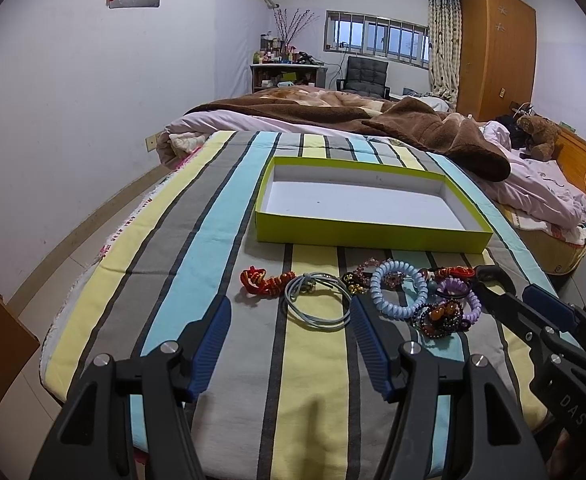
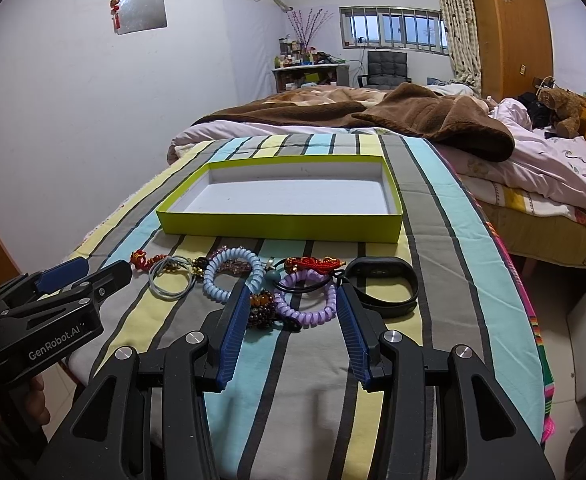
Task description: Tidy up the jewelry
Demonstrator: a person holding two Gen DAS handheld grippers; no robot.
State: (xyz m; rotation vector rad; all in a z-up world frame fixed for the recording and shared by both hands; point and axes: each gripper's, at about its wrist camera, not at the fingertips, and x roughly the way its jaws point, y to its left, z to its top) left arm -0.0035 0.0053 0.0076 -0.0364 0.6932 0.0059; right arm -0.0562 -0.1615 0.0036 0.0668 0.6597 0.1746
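A shallow lime-green box point(image 1: 373, 230) point(image 2: 281, 226) with a white inside sits empty on the striped cloth. In front of it lies a row of jewelry: a red knotted cord point(image 1: 263, 280), a grey cord loop point(image 1: 317, 300) point(image 2: 171, 278), a light blue coil band point(image 1: 399, 290) point(image 2: 233, 278), a purple coil band point(image 2: 305, 306), a dark bead bracelet point(image 1: 439, 316) point(image 2: 261, 308), a red tassel piece point(image 2: 313, 265) and a black wristband point(image 2: 385, 286). My left gripper point(image 1: 291, 312) is open just short of the grey loop. My right gripper point(image 2: 293, 298) is open around the purple band.
The striped cloth point(image 1: 221, 240) covers a raised surface at the foot of a bed with a brown blanket point(image 1: 433, 128) and pink bedding. The surface drops off to the floor at left and right. A wardrobe point(image 1: 497, 48) and a teddy bear point(image 1: 539, 134) are at far right.
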